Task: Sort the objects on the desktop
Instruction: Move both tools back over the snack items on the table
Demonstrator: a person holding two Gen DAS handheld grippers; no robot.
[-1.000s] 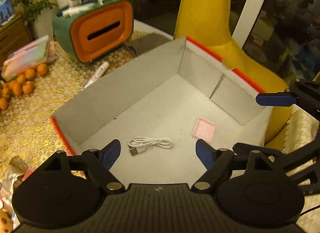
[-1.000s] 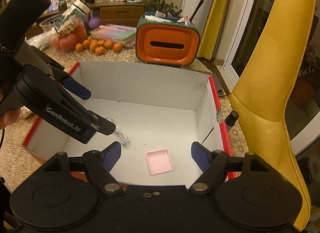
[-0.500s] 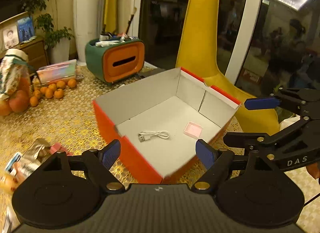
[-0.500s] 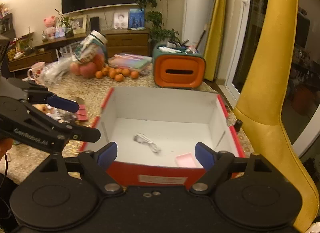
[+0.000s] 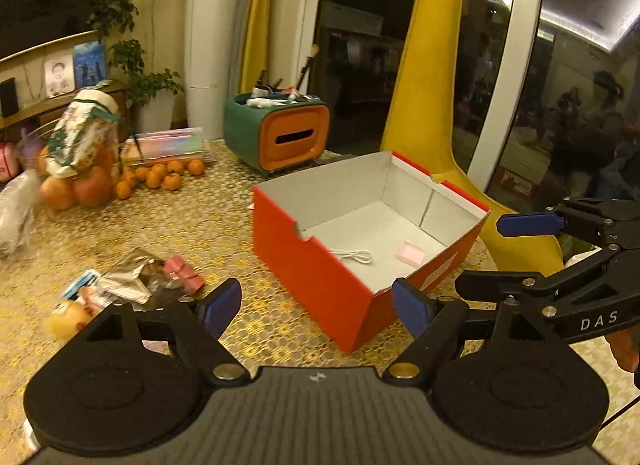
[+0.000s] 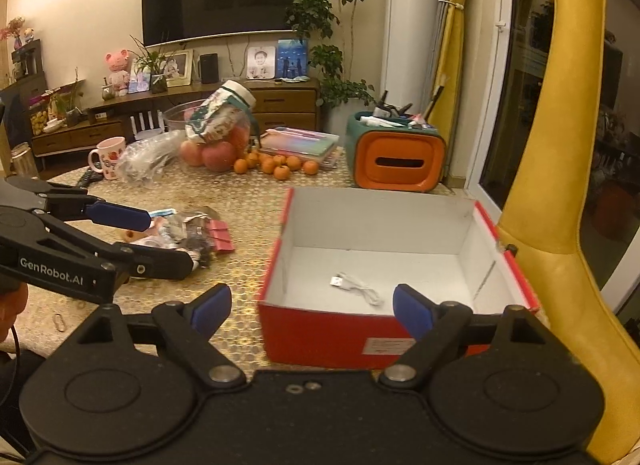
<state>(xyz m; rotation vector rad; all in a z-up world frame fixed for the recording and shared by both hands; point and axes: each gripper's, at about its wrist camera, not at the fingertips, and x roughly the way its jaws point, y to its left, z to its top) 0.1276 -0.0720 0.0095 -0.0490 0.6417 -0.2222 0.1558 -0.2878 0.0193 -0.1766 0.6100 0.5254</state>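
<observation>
The left gripper was wide open with nothing between its blue pads. The right gripper was opening too, and it held nothing. Just ahead of both stood the red cardboard box with white inside, ready to take things. A white coiled cable and a small pink flat tray lay on its floor. To the left of the left gripper, a messy pile of pink packets and foil wrappers waited on the gold patterned surface, probably next to be sorted.
</observation>
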